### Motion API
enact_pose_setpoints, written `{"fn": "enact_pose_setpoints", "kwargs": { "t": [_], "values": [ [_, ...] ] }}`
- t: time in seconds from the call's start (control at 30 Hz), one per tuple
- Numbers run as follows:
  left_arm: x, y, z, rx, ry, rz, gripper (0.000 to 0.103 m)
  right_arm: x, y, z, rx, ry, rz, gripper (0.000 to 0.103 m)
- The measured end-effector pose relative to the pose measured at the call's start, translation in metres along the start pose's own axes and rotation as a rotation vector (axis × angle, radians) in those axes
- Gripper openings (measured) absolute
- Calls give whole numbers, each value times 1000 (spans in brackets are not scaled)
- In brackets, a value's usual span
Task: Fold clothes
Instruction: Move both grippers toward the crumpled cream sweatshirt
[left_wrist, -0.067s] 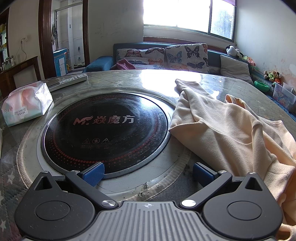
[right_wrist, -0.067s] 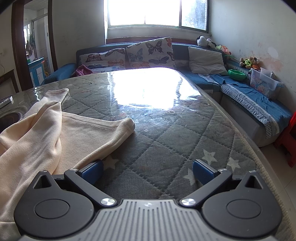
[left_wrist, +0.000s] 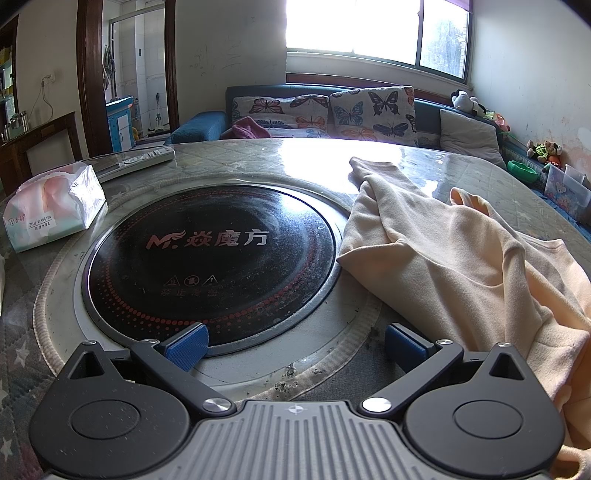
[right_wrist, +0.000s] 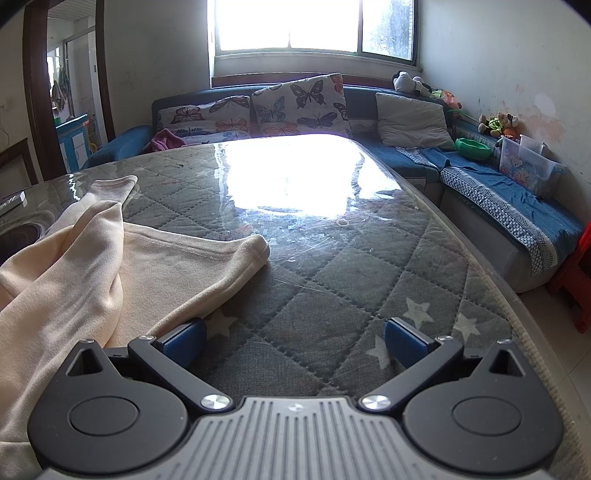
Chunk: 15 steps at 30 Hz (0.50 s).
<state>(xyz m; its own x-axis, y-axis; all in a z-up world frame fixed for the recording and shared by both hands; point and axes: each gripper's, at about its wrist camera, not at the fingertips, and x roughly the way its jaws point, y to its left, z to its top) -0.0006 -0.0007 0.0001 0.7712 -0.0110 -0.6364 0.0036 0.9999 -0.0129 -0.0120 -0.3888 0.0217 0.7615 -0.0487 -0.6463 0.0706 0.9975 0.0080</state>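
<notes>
A cream garment (left_wrist: 454, 254) lies rumpled on the glass-topped round table (left_wrist: 388, 155), to the right in the left wrist view. In the right wrist view the garment (right_wrist: 92, 266) is at the left, one sleeve end reaching to mid-table. My left gripper (left_wrist: 295, 349) is open and empty, low over the table's front edge, its right finger close to the garment's near edge. My right gripper (right_wrist: 295, 345) is open and empty over the quilted star-patterned cover; its left finger sits at the garment's hem.
A black induction cooktop (left_wrist: 210, 258) is set in the table's middle. A tissue pack (left_wrist: 51, 210) and a remote control (left_wrist: 144, 157) lie at the far left. A blue sofa with butterfly cushions (right_wrist: 280, 107) wraps behind and to the right.
</notes>
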Motion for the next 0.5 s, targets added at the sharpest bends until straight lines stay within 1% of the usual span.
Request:
{"fn": "enact_pose_setpoints", "kwargs": {
  "t": [0.2,0.37,0.5],
  "values": [
    [3,-2,6,-10,22,-1,103,-14,-8,-2,-35,-10,17,103],
    [-3,1,7,-34,39,21,103,-26,-15,-4,-64,-18,31,103],
    [-13,-1,10,-37,35,22,103,-44,-11,-5,-77,-51,93,103]
  ]
}}
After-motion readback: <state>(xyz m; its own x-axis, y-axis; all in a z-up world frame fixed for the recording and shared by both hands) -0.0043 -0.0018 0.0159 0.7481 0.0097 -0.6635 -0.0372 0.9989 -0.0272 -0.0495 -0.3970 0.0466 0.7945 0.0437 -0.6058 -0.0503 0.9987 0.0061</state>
